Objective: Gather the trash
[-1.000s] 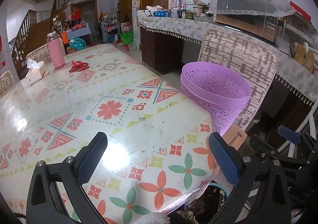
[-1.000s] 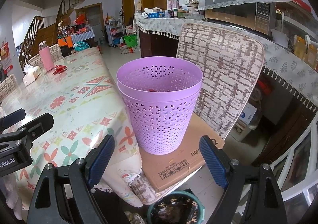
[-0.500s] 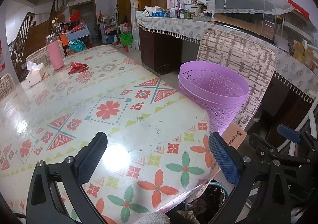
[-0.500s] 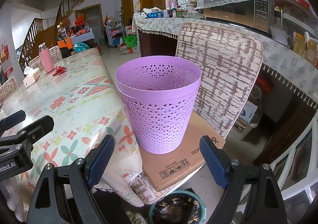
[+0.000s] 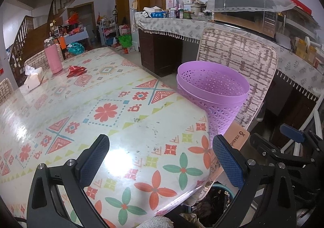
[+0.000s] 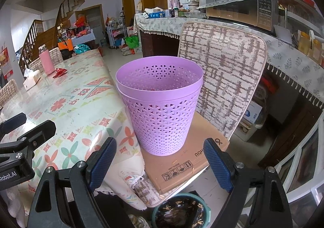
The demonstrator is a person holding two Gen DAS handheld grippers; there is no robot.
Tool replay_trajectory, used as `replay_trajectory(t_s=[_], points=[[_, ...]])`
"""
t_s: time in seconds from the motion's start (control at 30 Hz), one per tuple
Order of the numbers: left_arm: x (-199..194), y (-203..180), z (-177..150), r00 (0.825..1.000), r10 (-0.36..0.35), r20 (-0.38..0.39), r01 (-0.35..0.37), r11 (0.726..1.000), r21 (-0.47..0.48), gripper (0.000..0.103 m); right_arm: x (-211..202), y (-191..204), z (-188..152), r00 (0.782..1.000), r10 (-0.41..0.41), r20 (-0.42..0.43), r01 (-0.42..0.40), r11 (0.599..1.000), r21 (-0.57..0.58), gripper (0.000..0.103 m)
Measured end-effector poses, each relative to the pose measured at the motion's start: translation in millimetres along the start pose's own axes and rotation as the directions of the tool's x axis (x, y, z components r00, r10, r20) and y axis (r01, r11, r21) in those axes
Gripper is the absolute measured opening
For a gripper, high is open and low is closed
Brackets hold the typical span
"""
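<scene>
Your purple basket (image 6: 161, 106) stands on a flattened cardboard box (image 6: 182, 165) on the chair (image 6: 222, 70), just beside the table (image 5: 81, 106); something red barely shows inside. One red wrapper (image 5: 76, 70) lies far off by one pink bottle (image 5: 53, 58) and one tissue pack (image 5: 33, 78). Your left gripper (image 5: 160, 159) and right gripper (image 6: 160, 159) both gape wide, holding nothing.

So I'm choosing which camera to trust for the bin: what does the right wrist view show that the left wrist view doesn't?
Only the right wrist view shows the purple basket's base standing on flattened cardboard on the chair seat. Only the left wrist view shows the near table surface between the left tool's fingers. Both show the basket, red wrapper, pink bottle, tissue box, and open tools, the right tool included.
</scene>
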State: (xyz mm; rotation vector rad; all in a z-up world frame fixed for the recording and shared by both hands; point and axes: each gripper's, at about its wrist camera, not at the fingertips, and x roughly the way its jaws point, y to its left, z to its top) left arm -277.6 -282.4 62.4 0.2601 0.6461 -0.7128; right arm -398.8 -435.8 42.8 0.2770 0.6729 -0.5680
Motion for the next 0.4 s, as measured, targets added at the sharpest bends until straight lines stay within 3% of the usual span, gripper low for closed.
replay_trajectory(t_s=[0.4], points=[[-6.7, 6.6, 1.4, 0.999, -0.039, 0.0, 0.039, 0.999, -0.011, 0.101, -6.7, 5.6, 4.4, 1.0, -0.002, 0.011, 0.002, 1.0, -0.017, 0.092]])
